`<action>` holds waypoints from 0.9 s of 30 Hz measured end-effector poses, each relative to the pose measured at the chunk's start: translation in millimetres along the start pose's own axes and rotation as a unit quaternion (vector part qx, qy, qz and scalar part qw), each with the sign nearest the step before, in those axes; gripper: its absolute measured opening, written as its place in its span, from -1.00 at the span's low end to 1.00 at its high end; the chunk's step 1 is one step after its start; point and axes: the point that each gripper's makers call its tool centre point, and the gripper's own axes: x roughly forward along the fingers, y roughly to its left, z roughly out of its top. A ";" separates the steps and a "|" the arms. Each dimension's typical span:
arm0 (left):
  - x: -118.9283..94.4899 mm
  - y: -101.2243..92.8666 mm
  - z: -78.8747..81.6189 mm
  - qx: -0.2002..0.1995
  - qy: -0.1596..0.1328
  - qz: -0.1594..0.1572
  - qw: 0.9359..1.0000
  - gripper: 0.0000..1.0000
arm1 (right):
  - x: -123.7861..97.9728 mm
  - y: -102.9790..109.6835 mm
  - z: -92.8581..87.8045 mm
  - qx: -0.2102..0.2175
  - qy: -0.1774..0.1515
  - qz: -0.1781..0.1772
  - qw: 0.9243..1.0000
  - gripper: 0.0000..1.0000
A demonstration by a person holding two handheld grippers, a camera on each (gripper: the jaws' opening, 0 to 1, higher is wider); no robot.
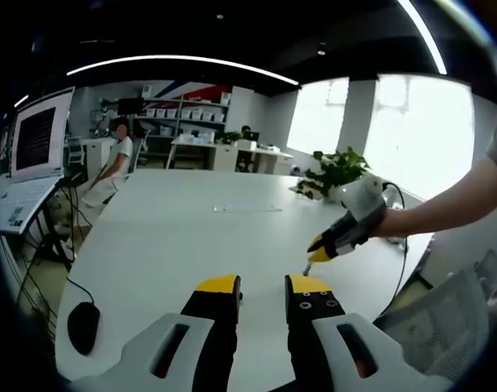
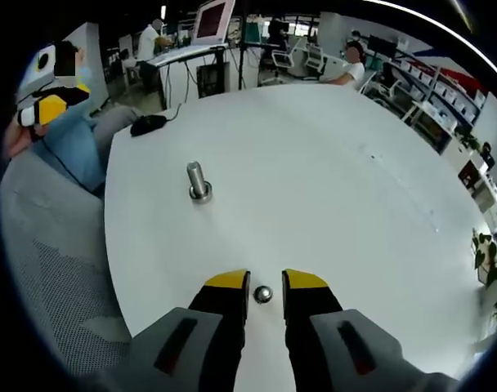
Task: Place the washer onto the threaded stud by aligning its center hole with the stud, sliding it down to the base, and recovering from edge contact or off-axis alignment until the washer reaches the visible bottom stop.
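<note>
A short threaded steel stud [image 2: 198,180] stands upright on its round base on the white table [image 2: 330,163]. The small silver washer [image 2: 262,294] lies flat on the table, nearer than the stud and a little to its right. My right gripper [image 2: 265,284] is open, its yellow-tipped jaws on either side of the washer with a gap on each side. In the left gripper view the right gripper [image 1: 316,255] points down at the table from the right, held by a person's hand. My left gripper [image 1: 262,286] is open over the table and holds nothing.
A black mouse [image 1: 83,327] with its cable lies near the table's edge. A potted plant [image 1: 340,170] stands at the far side. A grey chair [image 2: 44,245] sits beside the table. Desks, monitors and seated people are in the background.
</note>
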 end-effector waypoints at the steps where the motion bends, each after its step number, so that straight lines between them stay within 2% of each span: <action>1: -0.1 -0.2 0.3 0.001 -0.001 0.000 1.000 -0.60 | -3.9 1.6 0.8 0.013 -0.008 -0.001 1.000 -0.64; 2: -0.4 -0.4 0.5 0.001 -0.001 0.000 1.000 -0.60 | -6.0 3.7 3.7 0.032 -0.021 0.001 0.999 -0.61; 3: -0.4 -0.5 0.4 0.002 -0.001 0.000 1.000 -0.60 | -10.9 -1.2 8.2 0.035 -0.043 -0.017 0.998 -0.57; 4: -0.4 -0.4 0.2 0.003 -0.001 0.000 1.000 -0.60 | -15.1 -2.6 7.9 0.030 -0.047 -0.027 0.998 -0.57; 9: -0.3 -1.5 0.1 0.007 0.000 -0.001 1.000 -0.60 | -32.3 -0.5 1.2 0.067 -0.070 -0.036 0.995 -0.50; 10: -0.2 -2.1 0.0 0.007 0.001 -0.002 1.000 -0.60 | -34.6 1.3 1.2 0.077 -0.079 -0.034 0.993 -0.47; 11: 0.1 -3.0 -0.3 0.009 0.002 -0.003 1.000 -0.60 | -39.3 2.8 5.3 0.081 -0.106 -0.033 0.990 -0.43; 14: 0.3 -5.1 -0.5 0.013 0.003 -0.006 1.000 -0.60 | -52.0 0.3 2.9 0.092 -0.128 -0.050 0.986 -0.38; 16: 0.5 -5.9 -0.6 0.014 0.004 -0.007 1.000 -0.60 | -59.3 0.9 5.2 0.100 -0.155 -0.053 0.981 -0.29; 18: 1.0 -4.9 -1.0 0.016 0.003 -0.006 1.000 -0.60 | -67.8 -2.3 2.9 0.080 -0.162 -0.077 0.980 -0.30; 20: 0.5 -5.2 -0.4 0.015 0.003 -0.005 1.000 -0.60 | -72.5 2.6 -0.2 0.101 -0.165 -0.069 0.979 -0.29; 22: 0.2 -4.5 -0.4 0.016 0.003 -0.003 1.000 -0.60 | -79.8 2.6 -1.8 0.098 -0.172 -0.080 0.977 -0.29; 25: 0.0 -2.7 0.1 0.016 0.001 0.000 1.000 -0.60 | -86.3 3.5 -7.1 0.120 -0.165 -0.088 0.975 -0.25; 27: 0.1 -1.9 0.0 0.015 0.001 0.001 1.000 -0.60 | -94.6 4.8 -6.6 0.118 -0.174 -0.097 0.973 -0.25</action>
